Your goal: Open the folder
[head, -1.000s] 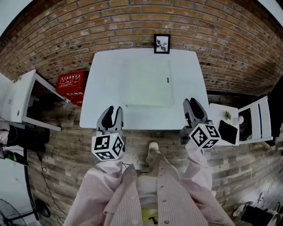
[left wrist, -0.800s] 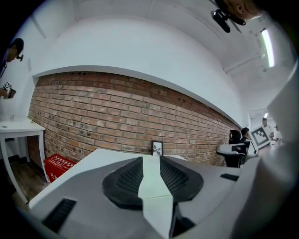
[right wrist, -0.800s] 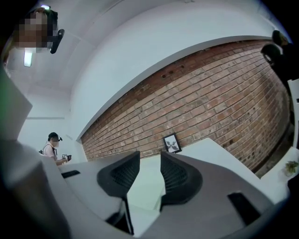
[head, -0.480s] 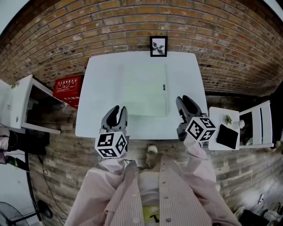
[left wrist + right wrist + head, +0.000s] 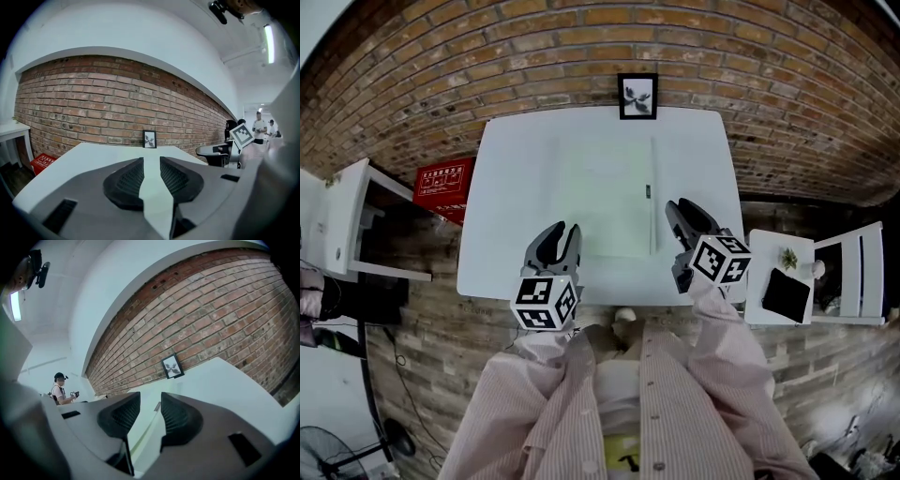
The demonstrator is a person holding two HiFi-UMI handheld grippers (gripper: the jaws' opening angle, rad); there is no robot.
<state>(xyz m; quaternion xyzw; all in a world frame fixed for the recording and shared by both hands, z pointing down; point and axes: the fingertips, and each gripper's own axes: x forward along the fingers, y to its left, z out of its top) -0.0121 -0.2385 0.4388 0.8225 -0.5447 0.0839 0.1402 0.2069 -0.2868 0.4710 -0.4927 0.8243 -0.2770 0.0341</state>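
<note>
Flanking the closed folder [image 5: 605,197], your left gripper [image 5: 560,228] and right gripper [image 5: 680,207] hang part-open and empty; the left's jaws have just been closing.

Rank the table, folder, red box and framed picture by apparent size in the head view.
1. table
2. folder
3. red box and framed picture look nearly alike; the box sits farther away, so no ranking.

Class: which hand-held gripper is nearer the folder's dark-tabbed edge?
The right hand-held gripper, beside that edge of the folder; the left hand-held gripper, whose empty jaws have just been closing, is by the opposite edge.
</note>
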